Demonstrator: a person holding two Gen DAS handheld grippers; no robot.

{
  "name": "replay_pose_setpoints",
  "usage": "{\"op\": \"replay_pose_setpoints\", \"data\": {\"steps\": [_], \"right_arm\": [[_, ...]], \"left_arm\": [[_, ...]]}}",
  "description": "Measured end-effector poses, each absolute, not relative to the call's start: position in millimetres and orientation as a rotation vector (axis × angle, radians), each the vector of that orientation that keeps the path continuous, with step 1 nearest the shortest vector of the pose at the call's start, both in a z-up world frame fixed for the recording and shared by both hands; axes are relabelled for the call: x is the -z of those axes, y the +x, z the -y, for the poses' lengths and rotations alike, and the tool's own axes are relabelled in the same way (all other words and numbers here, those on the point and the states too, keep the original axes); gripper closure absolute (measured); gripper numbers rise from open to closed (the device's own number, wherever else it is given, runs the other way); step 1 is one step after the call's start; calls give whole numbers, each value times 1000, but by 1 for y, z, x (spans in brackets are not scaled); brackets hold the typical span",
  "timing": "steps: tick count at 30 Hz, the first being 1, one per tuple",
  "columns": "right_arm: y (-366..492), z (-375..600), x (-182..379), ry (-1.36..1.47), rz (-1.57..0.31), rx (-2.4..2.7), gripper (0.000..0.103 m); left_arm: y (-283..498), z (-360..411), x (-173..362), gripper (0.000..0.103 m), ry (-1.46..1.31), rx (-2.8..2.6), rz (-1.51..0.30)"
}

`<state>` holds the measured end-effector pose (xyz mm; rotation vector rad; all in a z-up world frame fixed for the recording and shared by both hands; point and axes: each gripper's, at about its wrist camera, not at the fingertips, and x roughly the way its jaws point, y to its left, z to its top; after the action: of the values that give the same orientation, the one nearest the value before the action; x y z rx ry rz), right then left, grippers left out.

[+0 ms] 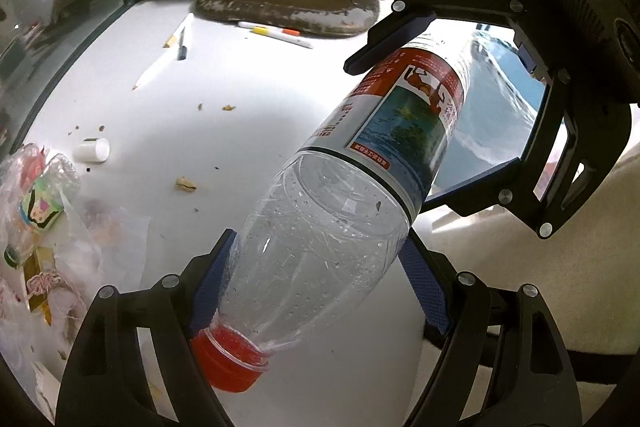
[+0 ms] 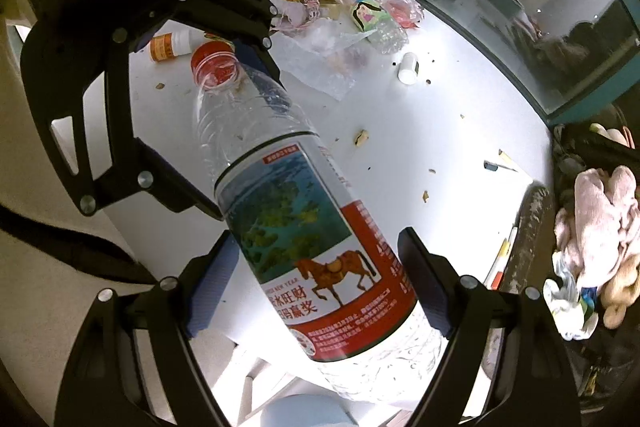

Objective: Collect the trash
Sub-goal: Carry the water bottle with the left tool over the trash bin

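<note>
Clear plastic bottle with a red cap and red-and-blue picture label [image 1: 320, 227] held in the air above the white round table [image 1: 168, 107], slanted, one gripper at each end.

Left gripper [image 1: 320, 279]: blue pads pressed on the bottle's clear shoulder just above the cap. Closed on it.

Right gripper [image 2: 316, 283]: pads against both sides of the labelled body. Also gripping.

Table edge curves past the bottle's base end, pale floor beyond it.

Clutter heap of crumpled clear plastic bags and wrappers [image 2: 340, 7] near the table's rim. Small white cylinder [image 1: 94, 149] lies alone, crumbs around it. Markers and pencils [image 1: 276, 33] near a dark worn mat [image 1: 288, 11]. Middle of the table bare between these.
</note>
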<state>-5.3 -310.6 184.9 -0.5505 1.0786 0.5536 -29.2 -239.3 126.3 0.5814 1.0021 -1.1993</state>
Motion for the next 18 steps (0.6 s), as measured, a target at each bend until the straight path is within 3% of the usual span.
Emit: {"op": "replay_pose_setpoints", "data": {"steps": [18], "right_arm": [[-66, 383, -199, -542, -1087, -461, 28]], "left_arm": [[-79, 324, -142, 25, 652, 1307, -965]]}}
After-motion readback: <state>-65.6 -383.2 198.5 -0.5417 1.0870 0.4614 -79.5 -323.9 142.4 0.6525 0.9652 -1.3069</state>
